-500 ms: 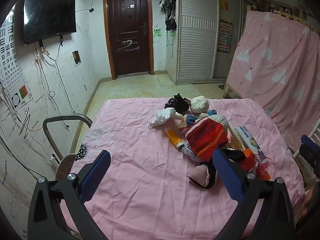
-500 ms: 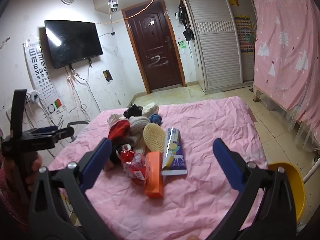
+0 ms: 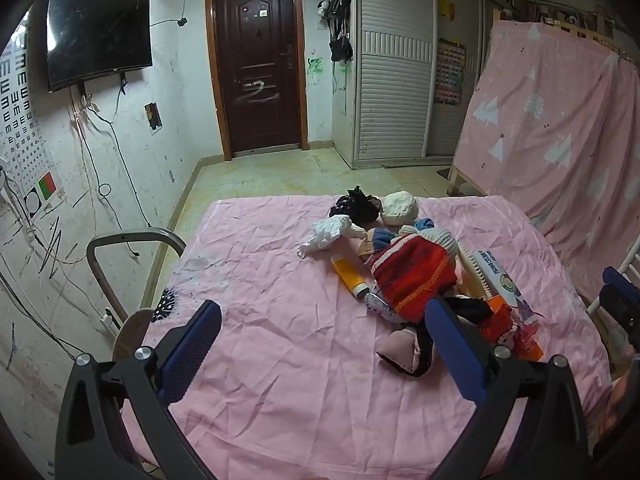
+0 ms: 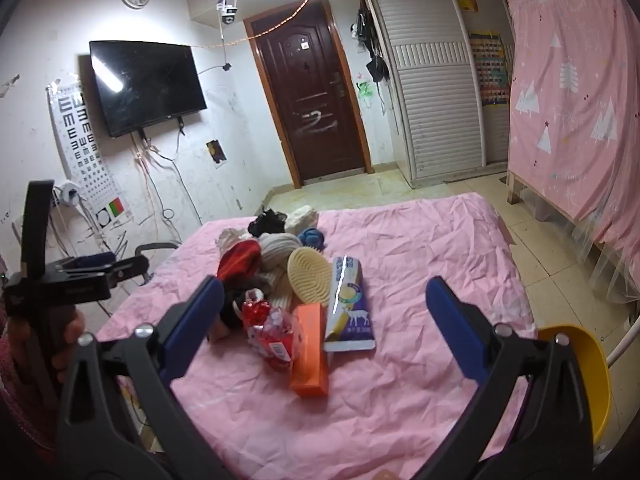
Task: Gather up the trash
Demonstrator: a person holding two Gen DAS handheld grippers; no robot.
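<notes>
A pile of things lies on the pink sheet (image 3: 280,340): crumpled white paper (image 3: 330,232), a black plastic bag (image 3: 355,206), a white wad (image 3: 400,209), an orange tube (image 3: 349,275), a red knitted hat (image 3: 414,274). In the right wrist view I see an orange box (image 4: 311,350), a red crinkly wrapper (image 4: 272,326), a purple-white carton (image 4: 349,306) and a beige brush (image 4: 310,276). My left gripper (image 3: 322,344) is open and empty, short of the pile. My right gripper (image 4: 324,320) is open and empty, above the box and wrapper.
A yellow bin (image 4: 580,376) stands on the floor at the sheet's right edge. A chair back (image 3: 132,256) stands at the left edge by the wall. A pink curtained bed frame (image 3: 560,128) is at the right. The left gripper's body shows in the right wrist view (image 4: 68,280).
Both views have barely shifted; the pile and both open grippers stay as they were.
</notes>
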